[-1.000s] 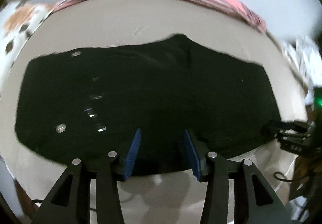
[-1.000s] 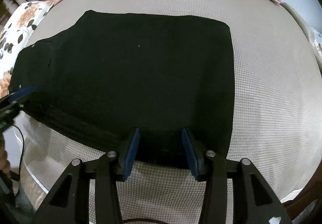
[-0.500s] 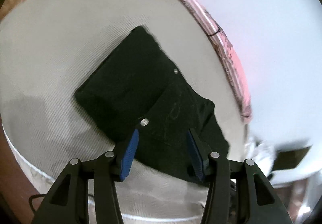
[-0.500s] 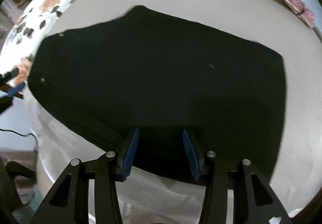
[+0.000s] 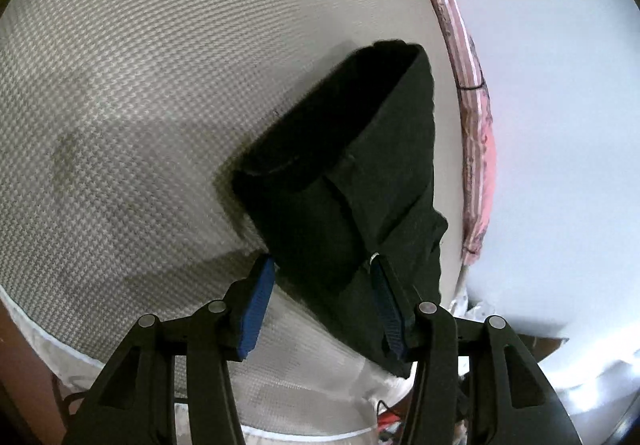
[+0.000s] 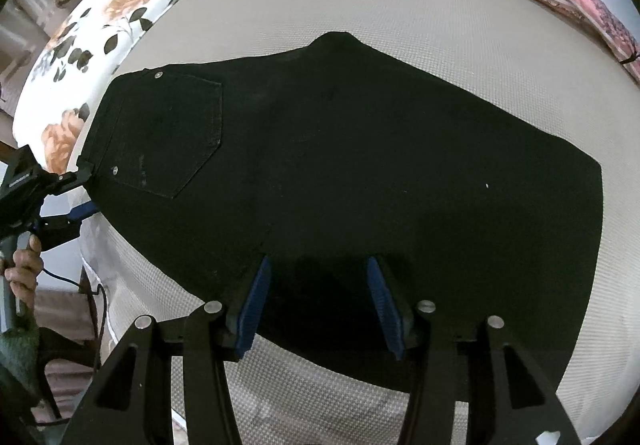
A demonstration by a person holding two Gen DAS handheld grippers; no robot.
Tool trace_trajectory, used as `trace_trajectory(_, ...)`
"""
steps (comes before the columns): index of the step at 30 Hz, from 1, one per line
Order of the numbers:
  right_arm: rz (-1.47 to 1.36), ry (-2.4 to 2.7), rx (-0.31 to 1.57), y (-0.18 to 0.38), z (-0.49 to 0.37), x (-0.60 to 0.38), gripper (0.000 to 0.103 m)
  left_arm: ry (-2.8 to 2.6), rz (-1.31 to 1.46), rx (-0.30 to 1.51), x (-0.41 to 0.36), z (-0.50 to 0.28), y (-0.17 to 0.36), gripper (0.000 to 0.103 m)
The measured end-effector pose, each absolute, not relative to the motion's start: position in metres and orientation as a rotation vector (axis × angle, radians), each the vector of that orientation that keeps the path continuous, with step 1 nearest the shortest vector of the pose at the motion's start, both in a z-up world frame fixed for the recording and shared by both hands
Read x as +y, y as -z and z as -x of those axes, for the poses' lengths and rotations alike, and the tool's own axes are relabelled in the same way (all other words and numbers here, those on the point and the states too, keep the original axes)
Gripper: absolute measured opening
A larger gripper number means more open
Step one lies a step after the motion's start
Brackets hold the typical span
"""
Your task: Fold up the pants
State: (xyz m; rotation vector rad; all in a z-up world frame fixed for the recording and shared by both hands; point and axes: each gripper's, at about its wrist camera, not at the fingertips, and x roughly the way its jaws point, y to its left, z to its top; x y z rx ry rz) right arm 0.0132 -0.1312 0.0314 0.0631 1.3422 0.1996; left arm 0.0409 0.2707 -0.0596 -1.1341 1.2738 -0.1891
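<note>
Right wrist view: my right gripper (image 6: 318,295) hangs with its blue pads apart at the lower middle of the frame, over the near edge of the black pants (image 6: 360,173), gripping nothing. The pants lie folded flat on the woven mattress (image 6: 460,29), back pocket (image 6: 176,133) at the left. At the far left my left gripper (image 6: 82,191) sits at the waistband edge. From the left wrist view, its pads are spread too, with the pants (image 5: 352,173) running from centre frame down between them, and I cannot tell whether either touches cloth.
</note>
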Motion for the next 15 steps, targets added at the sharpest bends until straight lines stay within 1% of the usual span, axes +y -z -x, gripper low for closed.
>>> trace_trajectory(7, -0.08, -0.189, 1.345, -0.03, -0.021, -0.124, 0.048, 0.246, 1.19, 1.262, 0.274, -0.055, 0.075, 0.051)
trace_trajectory(15, -0.076, -0.204, 1.348, -0.03, -0.022, -0.115, 0.049, 0.286, 1.195, 1.246, 0.278, -0.047, 0.074, 0.051)
